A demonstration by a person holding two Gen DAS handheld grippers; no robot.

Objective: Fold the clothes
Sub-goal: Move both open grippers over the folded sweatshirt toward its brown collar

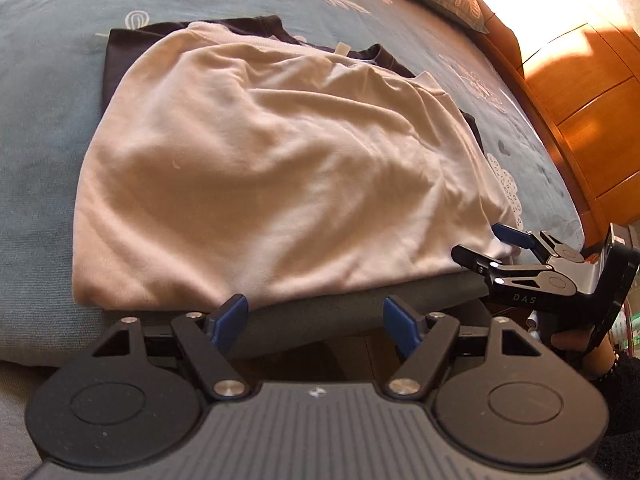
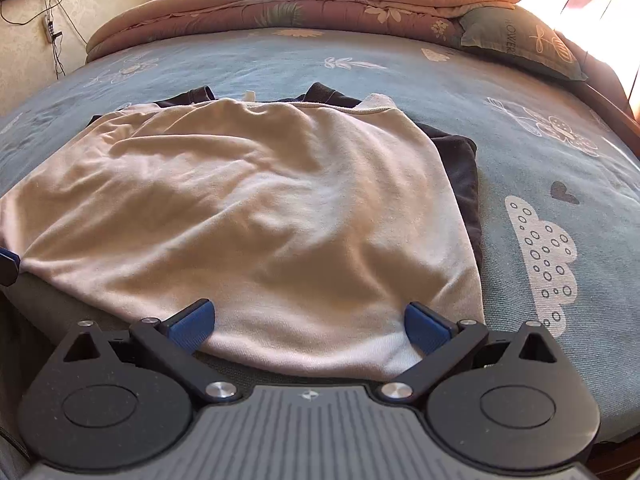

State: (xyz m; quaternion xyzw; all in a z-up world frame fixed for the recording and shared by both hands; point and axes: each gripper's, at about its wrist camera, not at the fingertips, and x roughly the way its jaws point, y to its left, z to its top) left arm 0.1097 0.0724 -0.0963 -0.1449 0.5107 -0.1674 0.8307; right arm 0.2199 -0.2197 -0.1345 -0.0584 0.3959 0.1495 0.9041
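A cream shirt (image 1: 272, 168) lies spread flat on the bed, its hem toward me, on top of a dark garment (image 1: 120, 52) that shows at its far and right edges. In the left wrist view my left gripper (image 1: 316, 320) is open just short of the hem, nothing between its fingers. My right gripper (image 1: 490, 246) is open around the shirt's near right corner. In the right wrist view the cream shirt (image 2: 260, 200) fills the middle, and the right gripper (image 2: 308, 318) stands open with the hem lying between its blue pads (image 2: 192, 322). The dark garment (image 2: 460, 168) peeks out on the right.
The bed has a blue-grey sheet (image 2: 540, 152) with white flower prints. A folded quilt (image 2: 300, 4) and a pillow (image 2: 524, 40) lie at the far end. Wooden furniture (image 1: 588, 92) stands beside the bed on the right. Cables (image 2: 52, 28) hang on the left wall.
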